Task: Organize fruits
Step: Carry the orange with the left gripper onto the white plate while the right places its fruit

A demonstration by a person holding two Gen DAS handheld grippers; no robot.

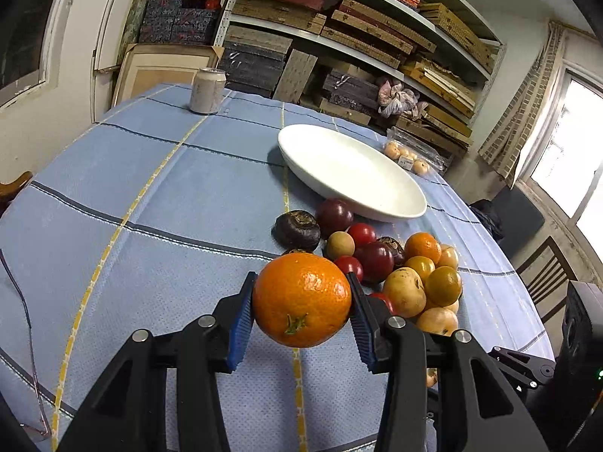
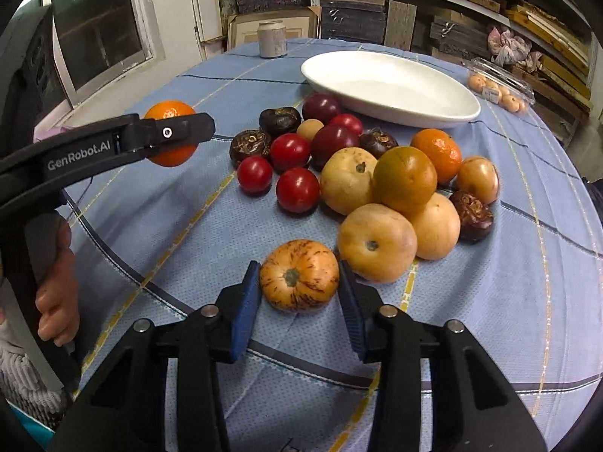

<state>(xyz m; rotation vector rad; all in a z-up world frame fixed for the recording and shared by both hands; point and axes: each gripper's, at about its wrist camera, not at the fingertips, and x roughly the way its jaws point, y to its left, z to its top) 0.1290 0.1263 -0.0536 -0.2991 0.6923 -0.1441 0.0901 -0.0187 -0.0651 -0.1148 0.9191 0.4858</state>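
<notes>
My left gripper (image 1: pixel 301 297) is shut on an orange mandarin (image 1: pixel 301 299) and holds it above the blue checked tablecloth; the mandarin also shows in the right wrist view (image 2: pixel 170 133), left of the fruit pile. My right gripper (image 2: pixel 299 290) has its jaws on both sides of a streaked orange fruit (image 2: pixel 299 275) that rests on the cloth, the pads at its flanks. The pile holds red tomatoes (image 2: pixel 297 189), dark water chestnuts (image 2: pixel 279 120), plums (image 2: pixel 333 143), yellow pears (image 2: pixel 348 180) and another mandarin (image 2: pixel 437 152). An empty white oval plate (image 2: pixel 392 86) stands behind the pile.
A drinks can (image 2: pixel 272 38) stands at the table's far edge. A clear plastic box of small fruits (image 2: pixel 497 88) lies right of the plate. Shelves with stacked boxes fill the back wall. A wooden chair (image 1: pixel 546 275) stands at the right.
</notes>
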